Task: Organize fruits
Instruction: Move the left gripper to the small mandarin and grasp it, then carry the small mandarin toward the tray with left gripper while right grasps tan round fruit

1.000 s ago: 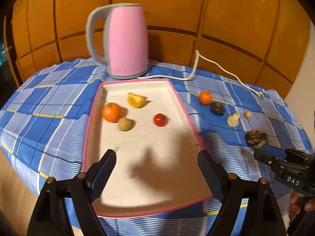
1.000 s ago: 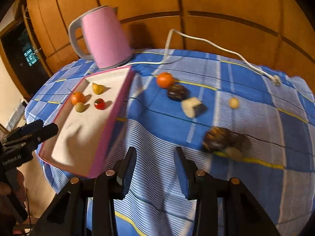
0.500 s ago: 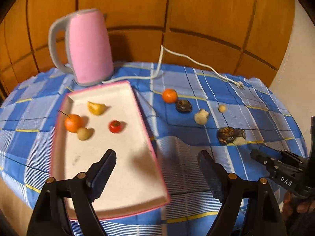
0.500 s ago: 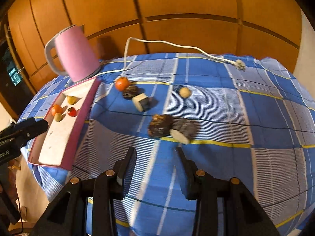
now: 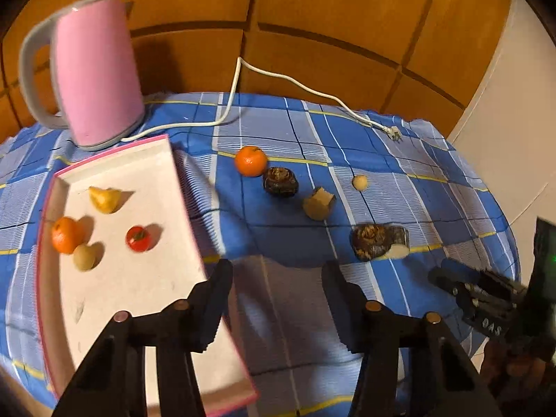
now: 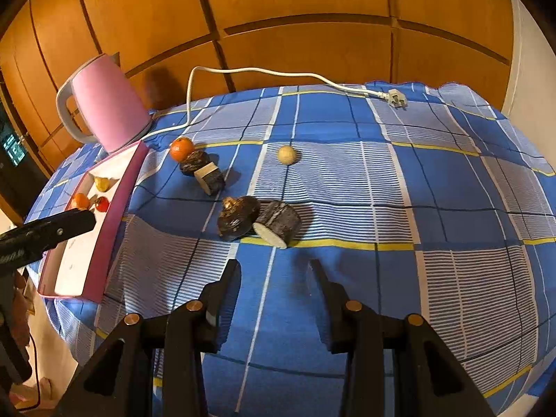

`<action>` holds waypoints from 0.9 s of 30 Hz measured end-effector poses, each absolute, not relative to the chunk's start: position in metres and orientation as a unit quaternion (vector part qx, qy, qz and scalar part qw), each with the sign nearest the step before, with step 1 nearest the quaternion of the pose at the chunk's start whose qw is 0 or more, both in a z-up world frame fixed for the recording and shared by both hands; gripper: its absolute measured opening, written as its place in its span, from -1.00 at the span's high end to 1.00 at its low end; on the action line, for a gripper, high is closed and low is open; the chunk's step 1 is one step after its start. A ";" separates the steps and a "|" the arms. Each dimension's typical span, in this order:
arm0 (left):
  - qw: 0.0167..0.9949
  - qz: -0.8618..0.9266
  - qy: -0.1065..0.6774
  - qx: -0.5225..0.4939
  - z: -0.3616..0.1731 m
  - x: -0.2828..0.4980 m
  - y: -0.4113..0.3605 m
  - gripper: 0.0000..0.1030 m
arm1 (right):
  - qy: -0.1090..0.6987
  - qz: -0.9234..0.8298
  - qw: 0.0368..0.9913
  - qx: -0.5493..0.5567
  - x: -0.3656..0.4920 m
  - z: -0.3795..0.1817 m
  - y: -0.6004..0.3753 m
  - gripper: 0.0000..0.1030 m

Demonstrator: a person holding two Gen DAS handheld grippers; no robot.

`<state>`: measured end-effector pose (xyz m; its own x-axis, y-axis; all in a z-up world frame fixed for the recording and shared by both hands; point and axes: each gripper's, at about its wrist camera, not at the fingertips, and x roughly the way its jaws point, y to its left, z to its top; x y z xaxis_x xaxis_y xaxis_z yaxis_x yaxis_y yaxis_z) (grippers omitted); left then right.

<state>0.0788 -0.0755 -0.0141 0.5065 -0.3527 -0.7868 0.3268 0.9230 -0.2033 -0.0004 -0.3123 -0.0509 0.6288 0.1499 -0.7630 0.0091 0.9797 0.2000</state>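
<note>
On the surface [image 5: 434, 160] the tray [image 5: 163, 149] lay at the left, the kettle [image 5: 97, 69] behind it. In the tray sat a pear [image 5: 104, 199], an orange [image 5: 64, 235], a tomato [image 5: 138, 238] and a small round fruit [image 5: 84, 258]. Right of the tray a second orange [image 5: 251, 161], chunks [image 5: 370, 243] and a small ball [image 5: 359, 182] lay apart, the cord [image 5: 295, 85] behind them.

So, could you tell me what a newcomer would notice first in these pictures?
Probably the pink kettle at the far left of the blue checked tablecloth, its white cord trailing across the back. Next, the pink-edged tray holding four small fruits beside it, and an orange on the cloth.
</note>
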 end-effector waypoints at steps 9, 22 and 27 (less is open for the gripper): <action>0.849 -0.196 0.490 -0.038 -0.021 0.160 -0.100 0.04 | 0.430 0.028 0.897 0.099 0.004 -0.050 -0.324 0.23; 0.830 -0.122 0.542 -0.047 -0.071 0.261 -0.118 -0.17 | 0.443 0.015 0.890 0.108 0.007 -0.056 -0.341 0.23; 0.838 -0.137 0.527 -0.030 -0.071 0.258 -0.123 0.24 | 0.449 0.011 0.887 0.110 0.010 -0.057 -0.344 0.23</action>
